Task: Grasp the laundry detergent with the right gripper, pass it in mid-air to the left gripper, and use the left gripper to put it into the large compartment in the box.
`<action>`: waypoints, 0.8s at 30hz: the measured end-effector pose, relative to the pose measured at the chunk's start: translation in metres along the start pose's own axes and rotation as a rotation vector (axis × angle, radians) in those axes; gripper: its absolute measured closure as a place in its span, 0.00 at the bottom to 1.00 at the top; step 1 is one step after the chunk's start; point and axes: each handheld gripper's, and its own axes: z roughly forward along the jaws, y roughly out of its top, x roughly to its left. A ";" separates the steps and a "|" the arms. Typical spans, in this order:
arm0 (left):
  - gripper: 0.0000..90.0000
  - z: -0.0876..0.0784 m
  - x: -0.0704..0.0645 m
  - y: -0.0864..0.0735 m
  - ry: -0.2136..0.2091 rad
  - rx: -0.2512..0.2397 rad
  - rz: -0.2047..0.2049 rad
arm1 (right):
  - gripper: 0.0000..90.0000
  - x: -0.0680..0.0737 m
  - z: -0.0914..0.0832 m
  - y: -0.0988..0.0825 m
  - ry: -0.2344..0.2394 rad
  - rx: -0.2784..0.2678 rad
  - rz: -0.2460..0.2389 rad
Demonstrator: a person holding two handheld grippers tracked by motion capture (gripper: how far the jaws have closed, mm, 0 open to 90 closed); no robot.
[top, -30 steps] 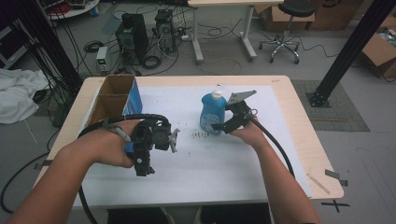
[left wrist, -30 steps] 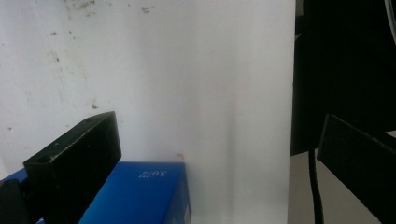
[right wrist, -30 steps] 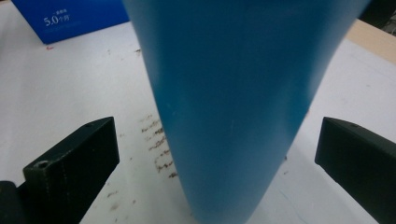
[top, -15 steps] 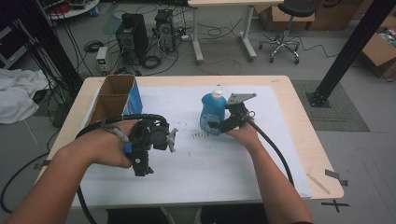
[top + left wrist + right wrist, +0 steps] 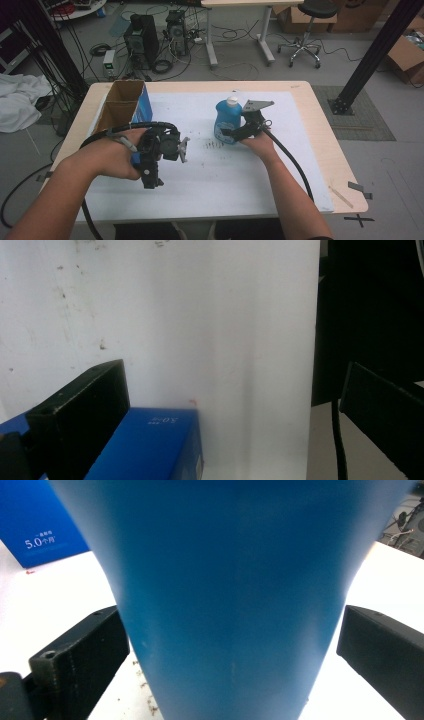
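little has shifted since a second ago: the right hand has crept slightly closer to the blue bottle, and the left hand sits where it did near the carton.

from the high view, the blue bottle (image 5: pixel 227 121) with its white cap stands upright near the middle of the white sheet (image 5: pixel 260 175) that covers the table (image 5: pixel 327 150). the right gripper (image 5: pixel 234 133) is held at the bottle's right side, low down, with its grey three-cornered plate above and its cable trailing back along the forearm. the right hand (image 5: pixel 257 142) grips it from behind. the left hand (image 5: pixel 112 157) holds the left gripper (image 5: pixel 150 177) near the table's left side, jaws pointing back toward the person, just beside an open cardboard carton (image 5: pixel 120 107) with a blue side. past the table, computer towers (image 5: pixel 142 35) and a rolling stool (image 5: pixel 300 30) stand on the floor.

from the left gripper view, the two black jaws stand wide apart with nothing between them but white sheet. a blue corner of the carton (image 5: pixel 150 445) lies by the left jaw, and the sheet's edge runs down at the right.

from the right gripper view, the blue bottle (image 5: pixel 225 595) looms between the jaws, which sit spread on either side of its base. a gap shows at each jaw, so they are parted and not pressing on it. the carton's blue face (image 5: pixel 40 525) with white print stands behind at the left.
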 end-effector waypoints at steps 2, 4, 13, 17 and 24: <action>0.00 0.000 0.000 0.000 0.000 -0.003 0.002 | 0.02 0.001 0.001 0.000 -0.009 0.000 -0.005; 0.00 0.000 0.000 0.000 0.001 0.000 0.003 | 0.05 0.001 0.002 0.000 -0.011 0.001 -0.007; 0.00 0.000 -0.001 -0.005 0.003 0.001 -0.008 | 0.09 0.001 0.004 0.000 -0.015 0.000 -0.011; 0.00 -0.001 -0.001 -0.007 0.005 0.001 -0.014 | 0.12 0.001 0.005 0.001 -0.011 -0.006 -0.015; 0.00 0.000 0.000 -0.005 0.002 0.005 -0.009 | 0.15 0.001 0.005 0.000 -0.009 -0.009 -0.013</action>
